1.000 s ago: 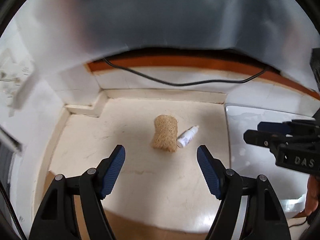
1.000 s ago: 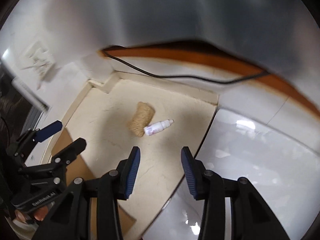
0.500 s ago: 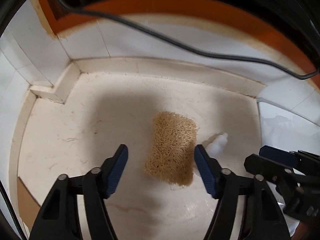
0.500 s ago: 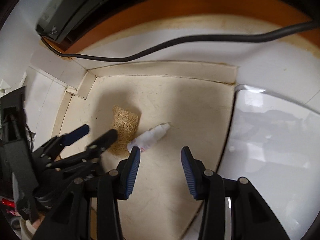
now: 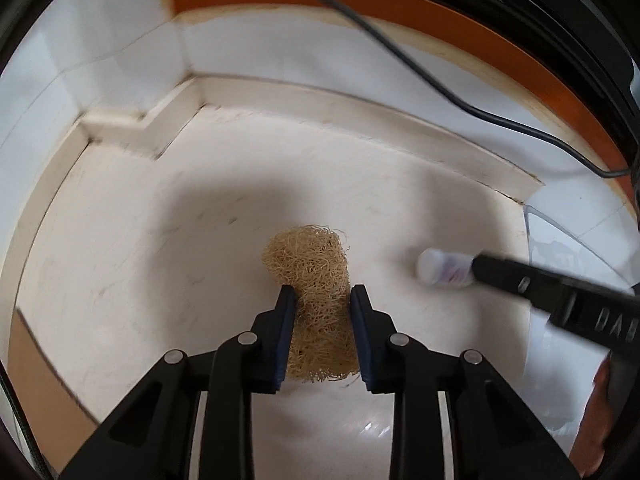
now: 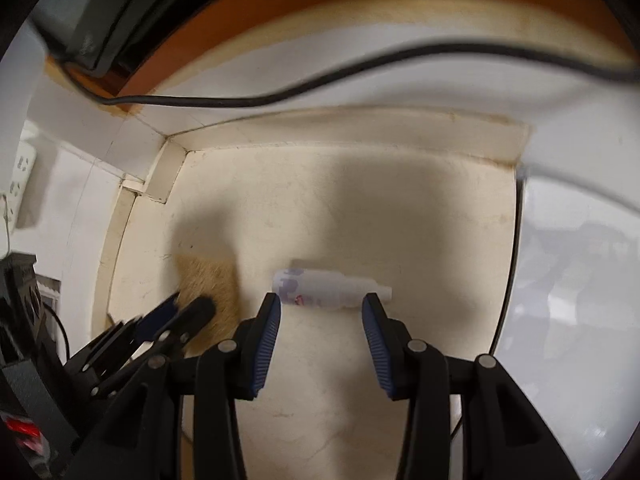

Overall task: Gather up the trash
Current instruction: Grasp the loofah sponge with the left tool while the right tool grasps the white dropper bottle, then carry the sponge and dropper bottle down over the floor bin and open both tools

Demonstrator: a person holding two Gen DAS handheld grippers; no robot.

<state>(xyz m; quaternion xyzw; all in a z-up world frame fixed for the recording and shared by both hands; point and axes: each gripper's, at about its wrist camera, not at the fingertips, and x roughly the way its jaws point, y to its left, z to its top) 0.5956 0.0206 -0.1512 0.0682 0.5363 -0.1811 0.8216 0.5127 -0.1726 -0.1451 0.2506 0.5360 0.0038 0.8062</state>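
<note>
Tan fibrous scrubber pinched by just-closing left claw; right claw released over bottle.

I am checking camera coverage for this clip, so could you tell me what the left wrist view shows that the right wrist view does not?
Only the left wrist view shows the left gripper, whose jaws have just been closing, pinching the sponge so its middle narrows, plus a clear plastic sheet edge.

Only the right wrist view shows the right gripper open, just short of the small bottle, its pads off it, and a wall socket.

Both show the sponge, the bottle, the cream floor and the black cable.
</note>
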